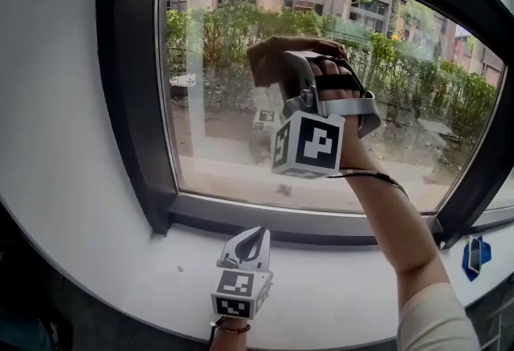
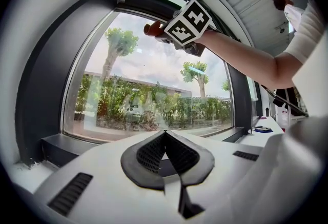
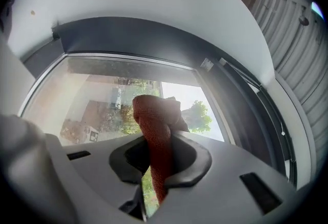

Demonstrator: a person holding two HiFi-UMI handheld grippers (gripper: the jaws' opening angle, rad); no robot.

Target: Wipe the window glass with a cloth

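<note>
Right tool (image 1: 293, 72) high, left tool (image 1: 254, 235) low

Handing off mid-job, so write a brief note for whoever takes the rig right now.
Right gripper: shut on the cloth, held up at the upper middle of the glass; contact unclear.
Left gripper: shut, empty, low over the sill.
Done: cannot tell which parts are wiped.
Left: wipe across the glass.
</note>
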